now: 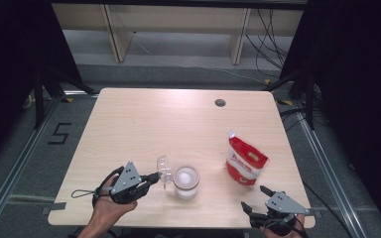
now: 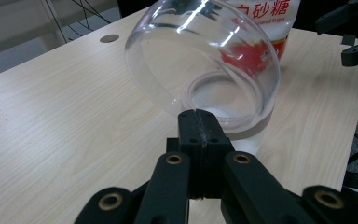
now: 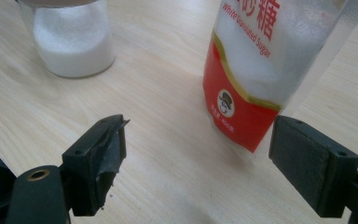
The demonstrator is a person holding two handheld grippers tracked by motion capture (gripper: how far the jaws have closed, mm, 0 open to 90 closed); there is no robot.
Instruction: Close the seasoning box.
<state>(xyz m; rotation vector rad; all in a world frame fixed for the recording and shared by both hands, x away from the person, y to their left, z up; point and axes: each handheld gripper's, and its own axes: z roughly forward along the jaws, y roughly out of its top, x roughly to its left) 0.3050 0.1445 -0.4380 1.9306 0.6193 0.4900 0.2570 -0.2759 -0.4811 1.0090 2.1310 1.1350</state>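
A clear domed lid (image 1: 164,170) (image 2: 205,60) stands tilted on edge at the left rim of a glass jar (image 1: 186,182) (image 3: 72,42) holding white sugar. My left gripper (image 1: 154,177) (image 2: 200,119) is shut on the lid's lower rim, with the jar's mouth (image 2: 242,133) just beyond it. A red and white sugar bag (image 1: 245,161) (image 3: 247,70) (image 2: 261,28) stands upright to the right of the jar. My right gripper (image 1: 257,197) (image 3: 200,154) is open wide near the table's front edge, a short way in front of the bag and apart from it, with nothing between its fingers.
The wooden table (image 1: 144,124) has a round cable hole (image 1: 220,102) at the back right. Its front edge runs just below both hands. The right gripper (image 2: 354,32) also appears far off in the left gripper view. Shelving legs and cables lie on the floor behind.
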